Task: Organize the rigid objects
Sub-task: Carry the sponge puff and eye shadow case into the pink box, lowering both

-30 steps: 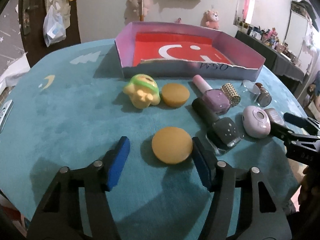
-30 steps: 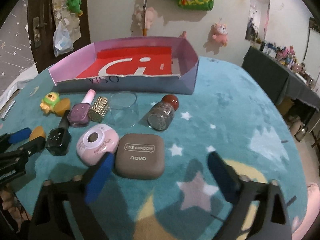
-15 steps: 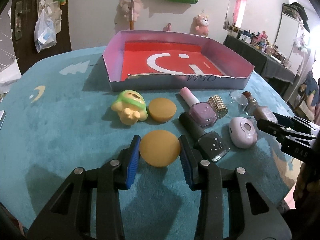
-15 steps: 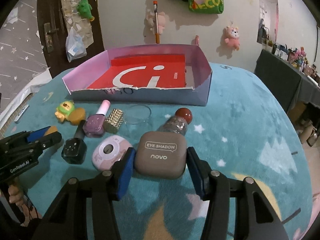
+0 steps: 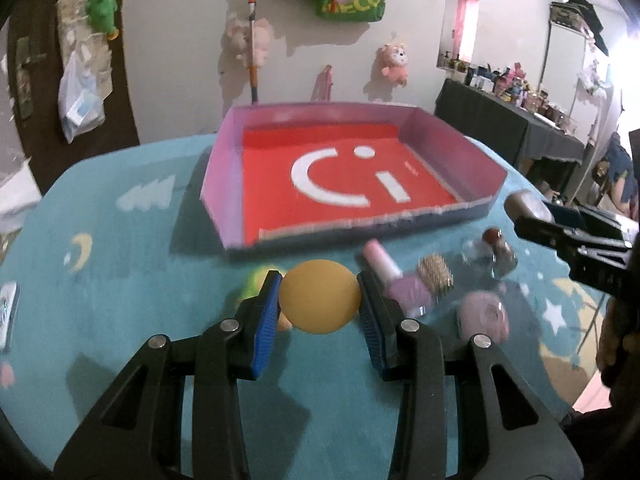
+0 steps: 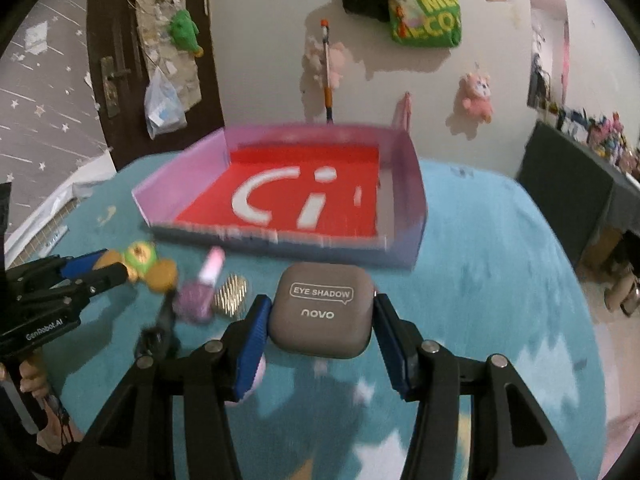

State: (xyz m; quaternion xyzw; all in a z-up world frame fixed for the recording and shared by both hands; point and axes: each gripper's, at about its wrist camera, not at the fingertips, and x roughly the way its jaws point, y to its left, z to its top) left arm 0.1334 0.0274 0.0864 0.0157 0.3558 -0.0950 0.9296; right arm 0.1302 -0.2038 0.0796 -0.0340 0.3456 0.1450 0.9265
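wrist views, angled down (shared tray (image 5: 224, 184))

We record a teal tablecloth (image 5: 120, 280) patterned with pale clouds, yellow moons and white stars. The cardboard tray (image 5: 224, 184) has lilac walls and a red floor bearing a white curved mark and dot. The round puff (image 5: 319, 296) is orange-yellow; the eye shadow case (image 6: 322, 310) is taupe with white lettering. The nail polish bottle (image 6: 200, 292) is mauve (its cap pale pink). Both grippers carry blue pads (image 5: 266, 320) on black frames.

Home room, plush toys (image 6: 477, 96) on wall, star-patterned teal rug (image 6: 500, 240), cluttered side table (image 5: 520, 128)
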